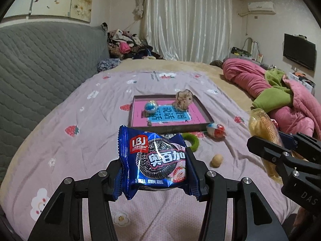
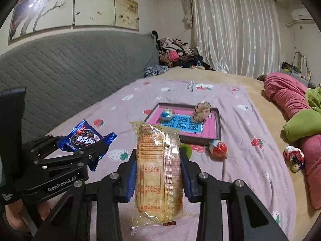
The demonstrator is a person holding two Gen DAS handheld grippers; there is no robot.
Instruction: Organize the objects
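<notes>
Left hand-held gripper: jaws closed on a blue foil cookie packet, held above the bed. Right hand-held gripper: jaws clamped on a long clear-wrapped yellow cracker pack, upright between the pads. Ahead of both, on the lilac strawberry-print sheet, lies a dark-rimmed pink tray; a red-and-white wrapped ball sits just before it.

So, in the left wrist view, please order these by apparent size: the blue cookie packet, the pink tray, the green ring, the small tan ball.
As they look:
1. Pink tray and blue cookie packet: alike; the packet is nearer, in the left claw, so I leave them unranked.
2. Green ring.
3. Small tan ball.
</notes>
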